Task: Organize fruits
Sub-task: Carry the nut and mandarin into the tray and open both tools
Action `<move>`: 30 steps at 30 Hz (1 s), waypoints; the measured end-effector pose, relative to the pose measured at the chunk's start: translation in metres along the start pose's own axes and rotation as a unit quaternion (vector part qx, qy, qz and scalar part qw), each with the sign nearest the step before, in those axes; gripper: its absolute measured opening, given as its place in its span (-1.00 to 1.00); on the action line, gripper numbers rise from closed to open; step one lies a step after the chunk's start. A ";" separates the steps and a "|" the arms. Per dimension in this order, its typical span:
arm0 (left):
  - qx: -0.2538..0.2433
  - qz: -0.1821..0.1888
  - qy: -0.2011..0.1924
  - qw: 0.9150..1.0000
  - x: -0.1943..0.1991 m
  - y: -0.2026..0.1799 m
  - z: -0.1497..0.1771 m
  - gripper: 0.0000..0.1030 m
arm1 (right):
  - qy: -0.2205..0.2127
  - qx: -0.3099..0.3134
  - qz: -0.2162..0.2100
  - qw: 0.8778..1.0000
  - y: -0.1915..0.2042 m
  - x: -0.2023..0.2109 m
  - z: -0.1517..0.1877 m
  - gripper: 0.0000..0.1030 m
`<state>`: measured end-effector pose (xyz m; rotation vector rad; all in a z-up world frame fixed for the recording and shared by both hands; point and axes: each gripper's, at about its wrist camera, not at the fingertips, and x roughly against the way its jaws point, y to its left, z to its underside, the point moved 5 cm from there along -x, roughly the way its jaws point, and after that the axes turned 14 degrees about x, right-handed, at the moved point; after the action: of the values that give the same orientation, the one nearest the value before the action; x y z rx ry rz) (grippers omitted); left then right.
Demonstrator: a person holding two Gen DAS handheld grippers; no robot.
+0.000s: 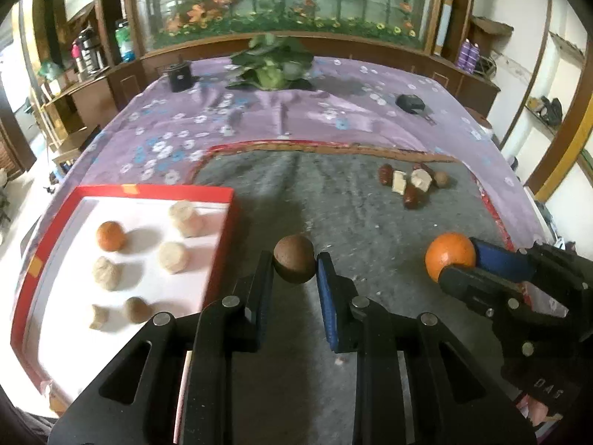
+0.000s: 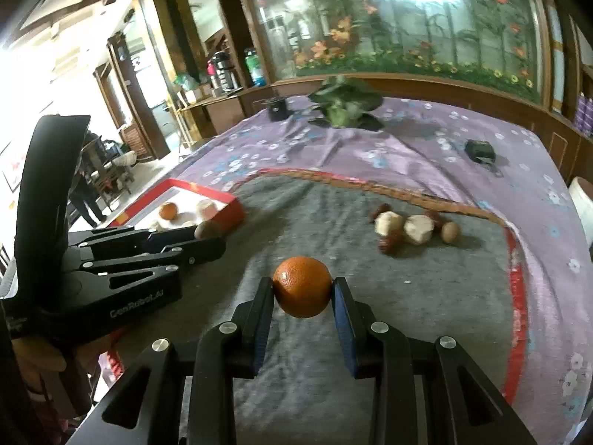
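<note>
My left gripper [image 1: 294, 264] is shut on a round brown fruit [image 1: 294, 263], held above the grey mat just right of the red-rimmed white tray [image 1: 229, 222]. The tray holds an orange [image 1: 110, 236], several pale fruits and a small brown one. My right gripper [image 2: 302, 287] is shut on an orange [image 2: 302, 286] above the mat; in the left wrist view that gripper [image 1: 457, 263] and its orange [image 1: 449, 256] appear at the right. A loose pile of fruits [image 1: 411, 181] (dark red, pale, brown) lies on the mat's far right, seen again as the pile of fruits [image 2: 407, 228].
A grey mat [image 1: 333, 204] with a red border lies on a purple floral cloth [image 1: 259, 111]. At the far end stand a leafy plant [image 1: 270, 63], a dark cup [image 1: 179, 76] and a small black object [image 1: 409, 102]. Wooden shelves ring the room.
</note>
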<state>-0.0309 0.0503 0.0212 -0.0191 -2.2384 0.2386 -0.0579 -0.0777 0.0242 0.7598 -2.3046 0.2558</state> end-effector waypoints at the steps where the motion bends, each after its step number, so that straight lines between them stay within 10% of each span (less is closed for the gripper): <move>1: 0.003 -0.001 -0.002 1.000 0.003 0.004 0.000 -0.56 | 0.000 0.003 -0.002 1.000 0.005 -0.001 -0.001 -0.39; 30: 0.099 -0.061 -0.033 0.993 0.042 0.133 0.009 -0.56 | 0.002 0.086 -0.058 0.995 0.111 -0.041 -0.052 -0.40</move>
<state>-0.0740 0.1830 0.0246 0.2336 -2.2621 0.3989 -0.0699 0.0498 0.0381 0.9762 -2.2448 0.4069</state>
